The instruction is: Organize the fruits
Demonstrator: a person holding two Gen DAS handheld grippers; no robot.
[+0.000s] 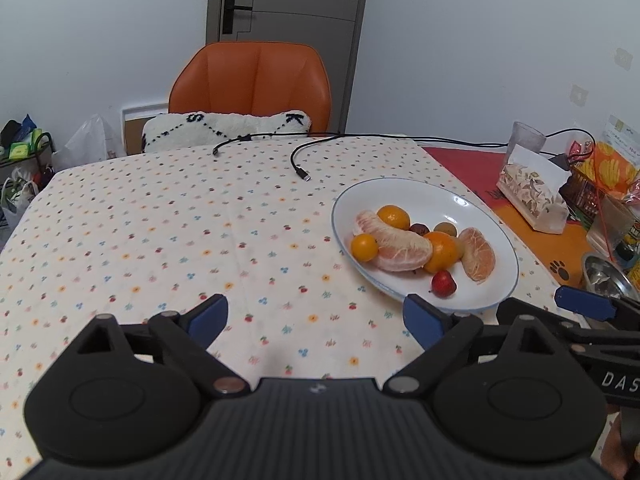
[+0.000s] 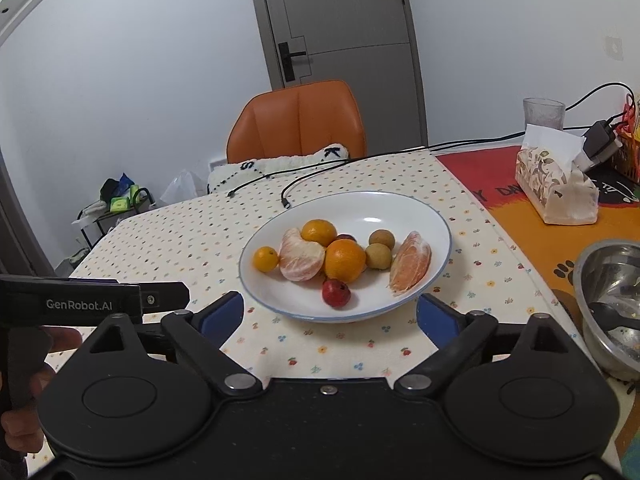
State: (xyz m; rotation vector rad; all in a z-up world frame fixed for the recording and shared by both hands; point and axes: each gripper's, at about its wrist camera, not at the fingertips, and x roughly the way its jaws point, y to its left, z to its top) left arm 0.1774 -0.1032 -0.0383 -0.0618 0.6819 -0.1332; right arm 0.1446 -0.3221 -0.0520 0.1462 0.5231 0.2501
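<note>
Both grippers hang spread wide and empty — left gripper (image 1: 316,322) just left of the white plate (image 2: 432,216), right gripper (image 2: 330,316) right at its near rim. All the fruit — oranges (image 2: 345,260), peeled segments (image 2: 301,255), a small red fruit (image 2: 336,292) — sits piled on it.

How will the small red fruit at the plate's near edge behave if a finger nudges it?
The small red fruit looks round and smooth, so it will probably roll. It sits on the white plate where the glossy surface slopes, so it likely drifts toward the large orange. It seems light and firm.

Fruit-filled plate (image 2: 436,216) between spread fingers (image 2: 224,314)
</note>
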